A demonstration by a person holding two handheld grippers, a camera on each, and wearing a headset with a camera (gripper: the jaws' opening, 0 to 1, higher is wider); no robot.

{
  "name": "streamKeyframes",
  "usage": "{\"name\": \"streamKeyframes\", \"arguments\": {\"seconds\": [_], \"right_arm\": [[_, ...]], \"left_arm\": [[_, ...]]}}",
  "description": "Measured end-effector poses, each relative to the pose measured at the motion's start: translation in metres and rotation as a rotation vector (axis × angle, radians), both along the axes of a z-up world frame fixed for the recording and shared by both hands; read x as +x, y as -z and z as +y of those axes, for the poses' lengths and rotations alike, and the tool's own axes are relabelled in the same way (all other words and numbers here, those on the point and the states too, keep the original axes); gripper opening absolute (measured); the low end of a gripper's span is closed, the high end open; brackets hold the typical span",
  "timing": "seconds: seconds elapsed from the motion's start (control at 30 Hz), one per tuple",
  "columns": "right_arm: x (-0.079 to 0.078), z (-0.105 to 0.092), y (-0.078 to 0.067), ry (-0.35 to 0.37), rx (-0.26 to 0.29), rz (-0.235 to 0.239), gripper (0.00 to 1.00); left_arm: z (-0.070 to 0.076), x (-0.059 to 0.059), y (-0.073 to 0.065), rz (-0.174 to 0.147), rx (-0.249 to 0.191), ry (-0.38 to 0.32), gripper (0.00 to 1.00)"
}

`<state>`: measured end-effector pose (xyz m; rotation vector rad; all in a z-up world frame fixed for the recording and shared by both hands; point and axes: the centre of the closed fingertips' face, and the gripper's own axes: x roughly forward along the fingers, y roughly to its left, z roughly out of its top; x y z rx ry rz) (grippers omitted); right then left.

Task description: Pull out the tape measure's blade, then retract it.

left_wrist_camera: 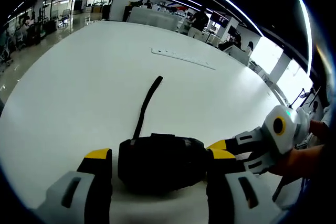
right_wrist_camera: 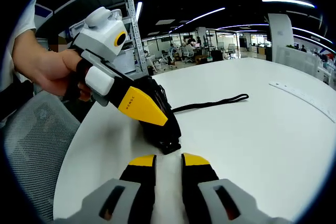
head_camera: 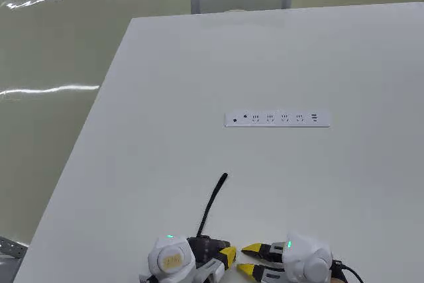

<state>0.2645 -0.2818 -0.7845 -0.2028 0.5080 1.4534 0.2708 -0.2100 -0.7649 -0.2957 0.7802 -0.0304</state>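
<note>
The left claw (left_wrist_camera: 157, 156) squeezes the black tape measure (left_wrist_camera: 163, 170), hiding its sides; the right claw (right_wrist_camera: 169, 159) gapes slightly, empty.

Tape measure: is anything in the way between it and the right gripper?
No, nothing visible. Just bare table lies between the right gripper and the tape measure, which the left gripper holds. Its strap trails away.

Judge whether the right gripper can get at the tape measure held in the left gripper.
Probably yes. The right gripper points at the tape measure's near end, with bare table between them. The left gripper clamps its sides, leaving that end free. The right jaws stand narrowly apart.
</note>
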Motion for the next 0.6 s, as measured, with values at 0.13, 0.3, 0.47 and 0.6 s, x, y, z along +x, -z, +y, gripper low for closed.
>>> {"name": "streamKeyframes", "arguments": {"seconds": [0.13, 0.3, 0.47, 0.6], "right_arm": [[-0.0021, 0.0001, -0.0009, -0.001, 0.000, 0.002, 0.21], [-0.0013, -0.0005, -0.0018, 0.003, -0.005, 0.001, 0.29], [-0.0004, -0.0022, -0.0025, 0.008, -0.012, 0.000, 0.31], [-0.0009, -0.0027, -0.0034, 0.007, -0.013, 0.001, 0.30]], "left_arm": [[-0.0006, -0.0021, -0.0009, -0.010, 0.007, 0.025, 0.77], [-0.0019, -0.0029, -0.0007, -0.019, -0.006, 0.040, 0.83], [-0.0020, -0.0039, -0.0017, -0.024, 0.000, 0.059, 0.84], [-0.0026, -0.0035, -0.0023, -0.028, 0.004, 0.066, 0.84]]}}
